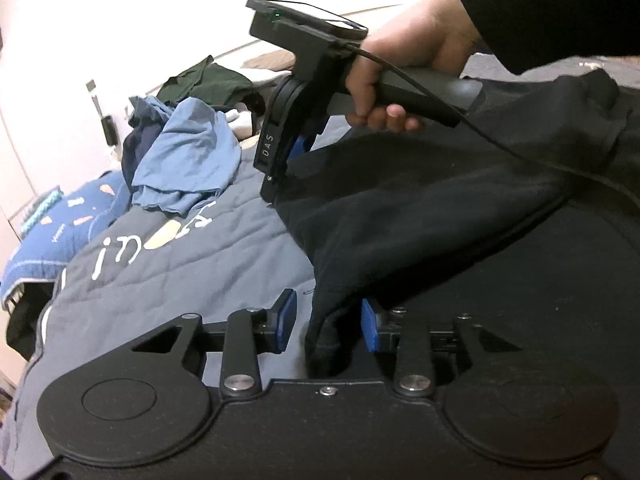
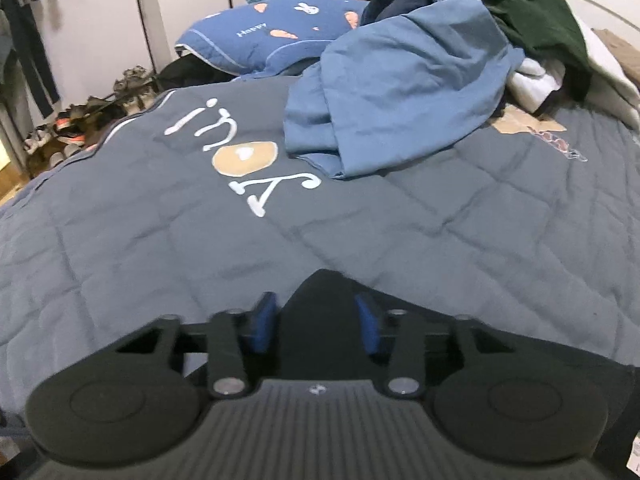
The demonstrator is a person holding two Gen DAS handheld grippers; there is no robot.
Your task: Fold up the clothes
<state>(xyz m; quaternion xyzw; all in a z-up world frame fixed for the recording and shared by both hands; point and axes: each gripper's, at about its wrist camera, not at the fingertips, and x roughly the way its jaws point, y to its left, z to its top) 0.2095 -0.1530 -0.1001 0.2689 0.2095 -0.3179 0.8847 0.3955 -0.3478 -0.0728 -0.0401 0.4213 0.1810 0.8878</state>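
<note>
A black garment (image 1: 420, 216) lies spread over the grey quilt (image 2: 160, 248). In the left wrist view one of its edges hangs in a bunch between the blue pads (image 1: 370, 326) of my left gripper (image 1: 328, 322). The right pad touches the cloth, while a strip of quilt shows between the cloth and the left pad. A hand (image 1: 400, 72) holds my right gripper (image 1: 272, 200) tilted down at the garment's far corner. In the right wrist view that corner (image 2: 320, 312) fills the gap of the right gripper (image 2: 316, 326), and both pads sit against it.
A heap of clothes lies at the far side of the bed: a light blue garment (image 2: 400, 92), a dark green one (image 2: 536, 12) and white cloth (image 2: 536, 80). A blue printed pillow (image 2: 272, 32) is at the bed's head. Shoes (image 2: 68, 128) stand on the floor to the left.
</note>
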